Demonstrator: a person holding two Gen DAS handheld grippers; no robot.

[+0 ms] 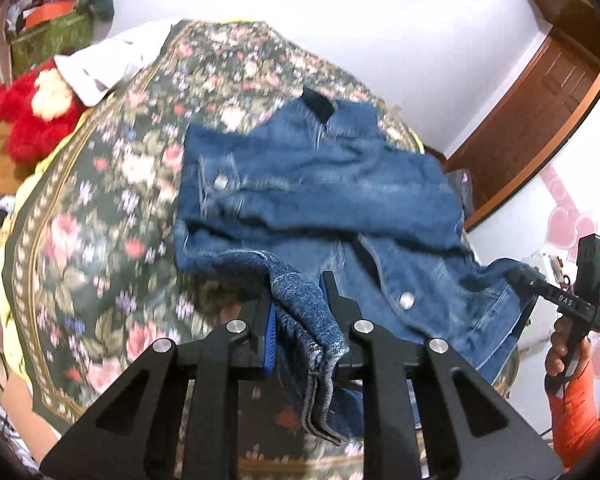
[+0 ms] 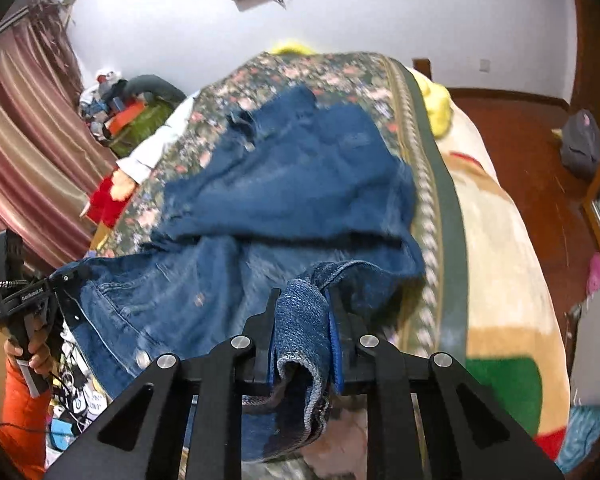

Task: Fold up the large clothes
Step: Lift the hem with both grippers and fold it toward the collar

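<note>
A blue denim jacket lies on a floral bedspread, its far part flat and its near edge lifted. My left gripper is shut on a bunched fold of the jacket's near hem. My right gripper is shut on another part of the near hem; the jacket stretches between the two. The right gripper also shows in the left wrist view, clamped on the denim edge at the right. The left gripper shows in the right wrist view, at the left.
A red plush toy and a white garment lie at the bed's far left. A wooden door stands at the right. A cream blanket covers the bed's right side. A grey bag sits on the wood floor.
</note>
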